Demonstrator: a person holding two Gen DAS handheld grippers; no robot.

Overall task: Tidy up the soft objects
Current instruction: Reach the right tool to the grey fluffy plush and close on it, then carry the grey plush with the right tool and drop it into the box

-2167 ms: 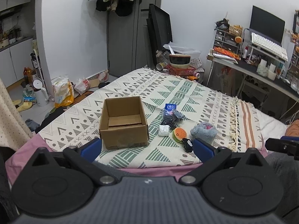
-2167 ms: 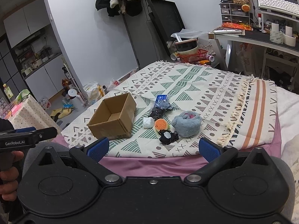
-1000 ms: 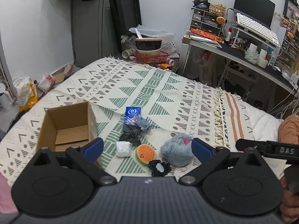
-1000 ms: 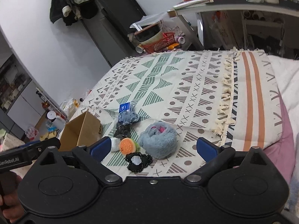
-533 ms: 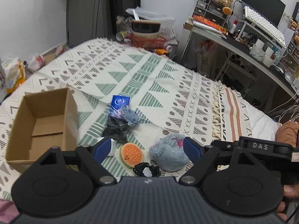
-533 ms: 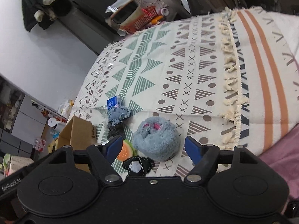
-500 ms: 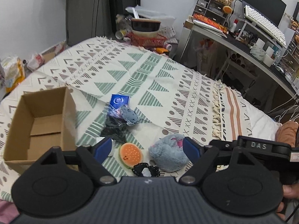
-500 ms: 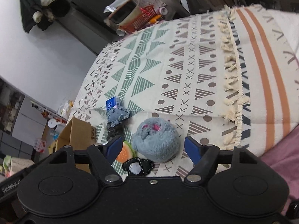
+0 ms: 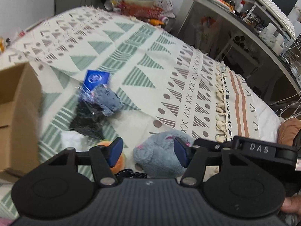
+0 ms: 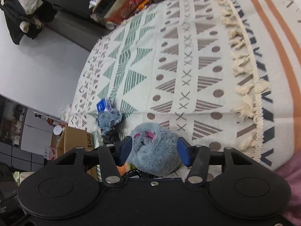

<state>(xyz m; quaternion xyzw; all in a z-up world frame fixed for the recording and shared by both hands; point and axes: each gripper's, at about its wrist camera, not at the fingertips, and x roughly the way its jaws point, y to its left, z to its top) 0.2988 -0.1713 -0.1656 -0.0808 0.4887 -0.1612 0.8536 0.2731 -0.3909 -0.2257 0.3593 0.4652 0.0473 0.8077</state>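
Grey plush ball between right tongs, closing, untouched; left tongs closing, empty.

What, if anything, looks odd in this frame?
Both claws converge on one toy: the right claw is closing with the grey plush between its fingers, while the left claw, also closing, has the same plush partly between its own. Otherwise nothing looks spilled or damaged.

This is a lived-in bedroom in a home. A bed carries a cream woven blanket with green triangles and tassels. Beside it stands a cluttered white bench holding a white keyboard. Dark clothes hang on the wall.
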